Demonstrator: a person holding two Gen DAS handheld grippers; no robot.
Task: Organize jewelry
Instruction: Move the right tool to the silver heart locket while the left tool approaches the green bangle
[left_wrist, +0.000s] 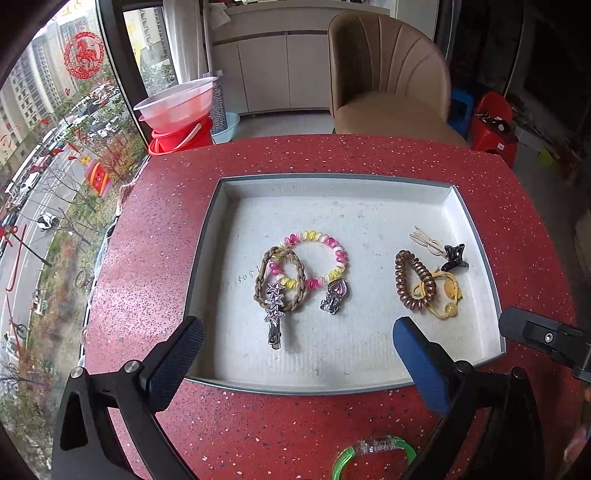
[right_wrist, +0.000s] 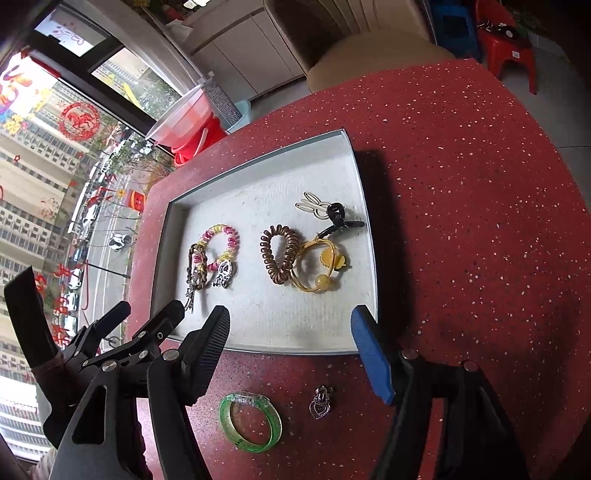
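Both your grippers hang wide and empty above the near edge of the grey tray (left_wrist: 207, 236): nothing sits between the jaws of the left gripper (left_wrist: 295, 354), nor of the right gripper (right_wrist: 291, 350). No earlier view is given, so judge only from how things lie.

Two pieces are still out on the red speckled table (right_wrist: 461, 184), just in front of the tray: the green bangle (right_wrist: 250, 422) and, beside it, the small heart pendant (right_wrist: 320, 403).

The bangle looks like rigid, glossy plastic, light and likely slippery. Take it across one side of the ring, pads flat on inner and outer faces, not across the whole hoop.

The pendant looks tiny, hard and low-lying. Pinch it at the body from straight above; expect it to skid.

Inside the tray, the spiral hair ties (left_wrist: 413, 282) are soft and springy, so drop new pieces clear of them.
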